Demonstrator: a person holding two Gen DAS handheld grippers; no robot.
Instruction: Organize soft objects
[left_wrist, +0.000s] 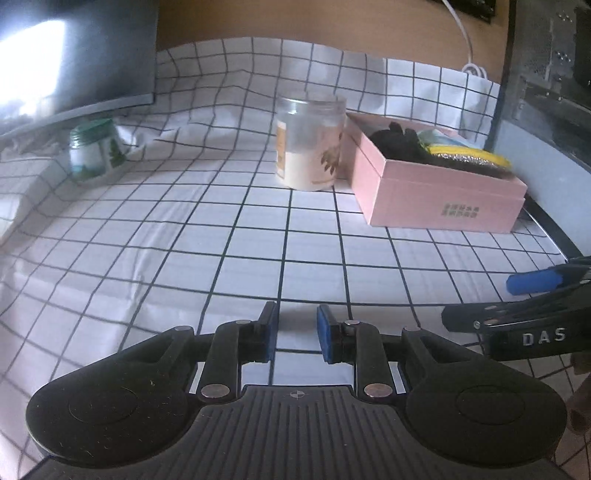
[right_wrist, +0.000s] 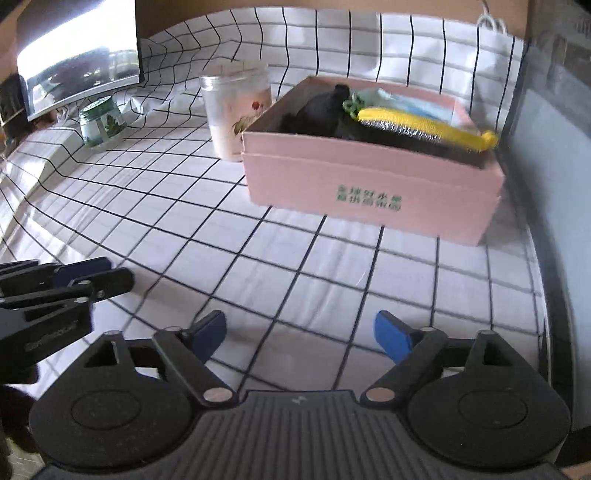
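A pink box (left_wrist: 439, 192) (right_wrist: 369, 184) stands at the right on the checked cloth. Inside lie a black soft item (left_wrist: 397, 142) (right_wrist: 317, 110), a yellow sponge with a glittery edge (left_wrist: 469, 157) (right_wrist: 421, 127), a green bit (right_wrist: 351, 103) and a pale blue item (right_wrist: 417, 101). My left gripper (left_wrist: 297, 330) is empty over the cloth, its jaws a narrow gap apart; it also shows in the right wrist view (right_wrist: 85, 275). My right gripper (right_wrist: 301, 332) is wide open and empty in front of the box; it also shows in the left wrist view (left_wrist: 517, 299).
A tall clear jar (left_wrist: 310, 142) (right_wrist: 238, 110) with pale contents stands left of the box. A small green-lidded jar (left_wrist: 96, 149) (right_wrist: 101, 122) stands under a monitor (left_wrist: 70, 55) (right_wrist: 77, 51) at the left. A dark appliance (left_wrist: 546, 85) and table edge lie right.
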